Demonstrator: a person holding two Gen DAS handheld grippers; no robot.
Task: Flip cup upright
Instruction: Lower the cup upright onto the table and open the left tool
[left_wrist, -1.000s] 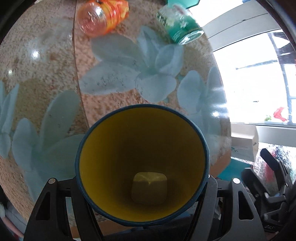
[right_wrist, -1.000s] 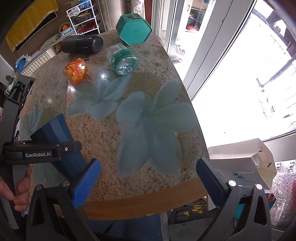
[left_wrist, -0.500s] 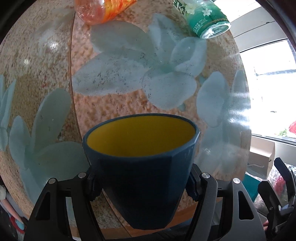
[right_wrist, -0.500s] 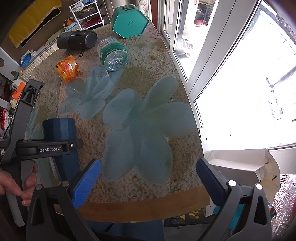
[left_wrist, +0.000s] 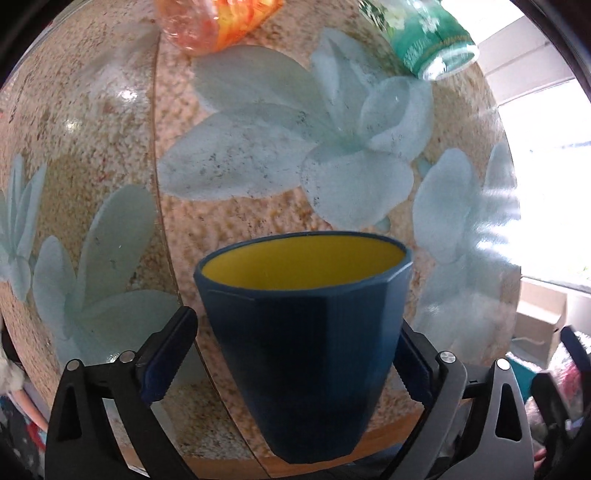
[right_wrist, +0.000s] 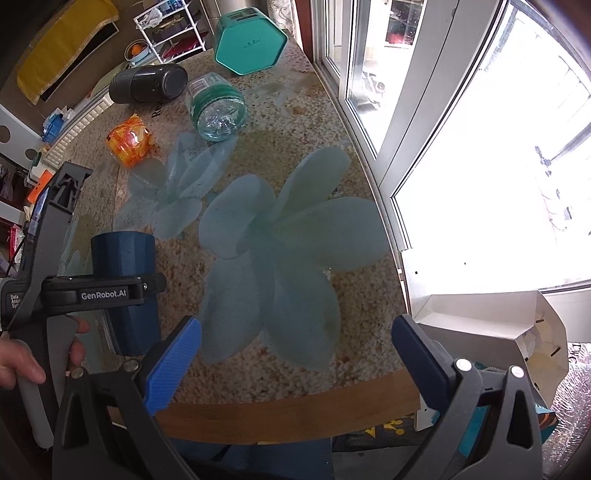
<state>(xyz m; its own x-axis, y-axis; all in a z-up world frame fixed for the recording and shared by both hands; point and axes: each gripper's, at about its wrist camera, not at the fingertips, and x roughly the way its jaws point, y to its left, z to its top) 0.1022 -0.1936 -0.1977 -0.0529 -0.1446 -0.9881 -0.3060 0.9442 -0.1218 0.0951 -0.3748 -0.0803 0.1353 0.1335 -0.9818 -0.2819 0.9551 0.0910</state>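
Note:
The cup (left_wrist: 306, 332) is dark blue outside and yellow inside. It stands upright, mouth up, near the table's front edge. My left gripper (left_wrist: 291, 365) has opened: its left pad (left_wrist: 166, 354) stands clear of the cup wall, and its right pad (left_wrist: 413, 365) is close to or touching it. In the right wrist view the cup (right_wrist: 127, 291) stands at the left with the left gripper's bar across it. My right gripper (right_wrist: 291, 362) is open and empty above the front edge, right of the cup.
The flower-patterned table (right_wrist: 295, 236) has a wooden front rim. At its far side lie an orange bottle (right_wrist: 129, 140), a green bottle (right_wrist: 218, 107), a black cylinder (right_wrist: 147, 84) and a teal hexagonal box (right_wrist: 251, 44). A window and a white box (right_wrist: 487, 332) are at the right.
The cup went from tilted towards the camera to upright on the table. The left gripper's jaws have spread away from it. The right gripper has hardly moved.

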